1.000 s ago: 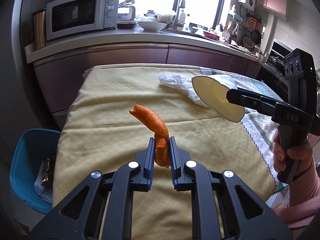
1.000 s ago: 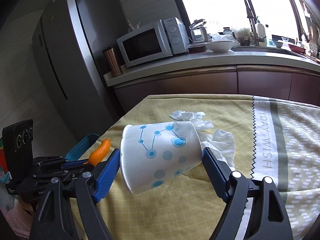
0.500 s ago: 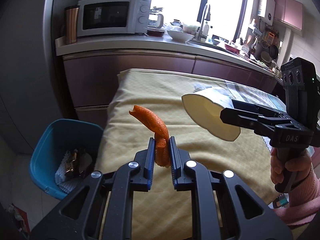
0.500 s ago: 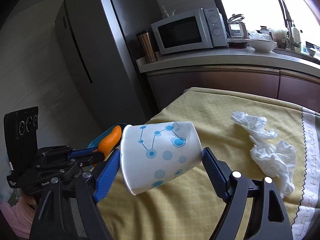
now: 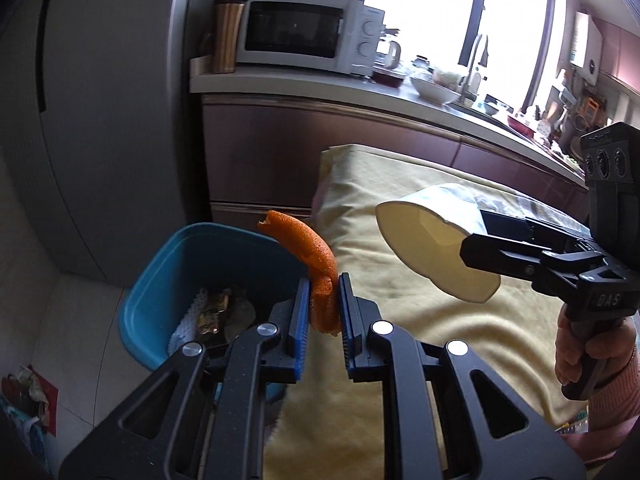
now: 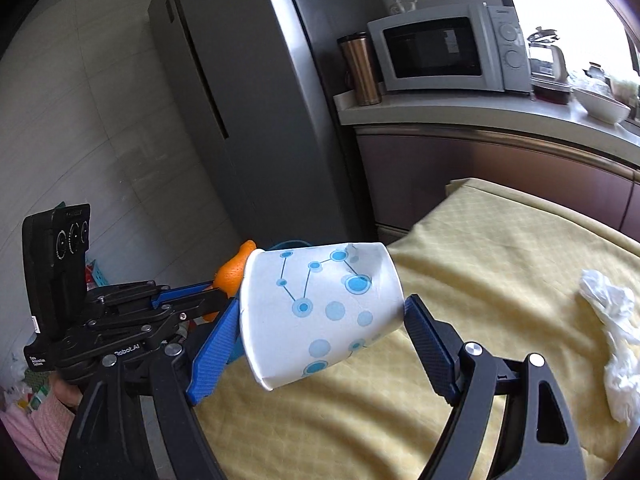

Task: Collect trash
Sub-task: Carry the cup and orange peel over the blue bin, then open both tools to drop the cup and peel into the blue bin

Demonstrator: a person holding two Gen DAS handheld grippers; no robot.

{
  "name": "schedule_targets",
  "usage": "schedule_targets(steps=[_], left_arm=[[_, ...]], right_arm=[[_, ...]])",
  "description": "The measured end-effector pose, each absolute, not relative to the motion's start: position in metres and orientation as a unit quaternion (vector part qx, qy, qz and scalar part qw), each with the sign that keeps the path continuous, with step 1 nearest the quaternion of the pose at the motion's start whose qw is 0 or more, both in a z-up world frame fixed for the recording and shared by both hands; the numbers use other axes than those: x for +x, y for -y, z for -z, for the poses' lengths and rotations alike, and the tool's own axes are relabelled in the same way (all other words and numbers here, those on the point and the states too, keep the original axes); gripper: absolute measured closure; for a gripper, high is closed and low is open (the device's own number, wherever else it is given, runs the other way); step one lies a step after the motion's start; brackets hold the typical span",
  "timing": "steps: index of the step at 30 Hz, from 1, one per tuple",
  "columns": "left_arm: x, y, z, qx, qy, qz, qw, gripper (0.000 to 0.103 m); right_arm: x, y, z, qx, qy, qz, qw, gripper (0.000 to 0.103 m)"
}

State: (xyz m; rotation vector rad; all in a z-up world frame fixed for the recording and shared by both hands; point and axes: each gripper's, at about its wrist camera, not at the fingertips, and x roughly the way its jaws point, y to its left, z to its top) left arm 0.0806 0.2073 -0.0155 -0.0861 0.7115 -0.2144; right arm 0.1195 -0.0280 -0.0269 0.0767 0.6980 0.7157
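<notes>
From the left wrist, the left tongs (image 5: 324, 312) are pinching the orange peel (image 5: 316, 268), narrow, with the blue bin (image 5: 168, 280) just below and left; release only once fully above it.

From the right wrist, the right tongs (image 6: 320, 332) are gripping the paper cup (image 6: 320, 312) wide, above the worktop (image 6: 500, 280); keep pressure gentle.

Table under a yellow cloth

The table (image 6: 500, 280) carries crumpled white tissue (image 6: 612, 320) at three o'clock.
</notes>
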Motion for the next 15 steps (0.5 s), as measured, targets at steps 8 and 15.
schedule_targets(steps=[8,15], left_arm=[[0.089,-0.232,0.026,-0.051,-0.355,0.079,0.93,0.088],[0.102,-0.247,0.045,-0.062,-0.376,0.061,0.923,0.088]], right_arm=[[0.131,-0.006,0.03,0.027,-0.347,-0.36,0.865,0.024],[0.146,-0.037,0.038,0.022,-0.371,-0.372,0.851,0.024]])
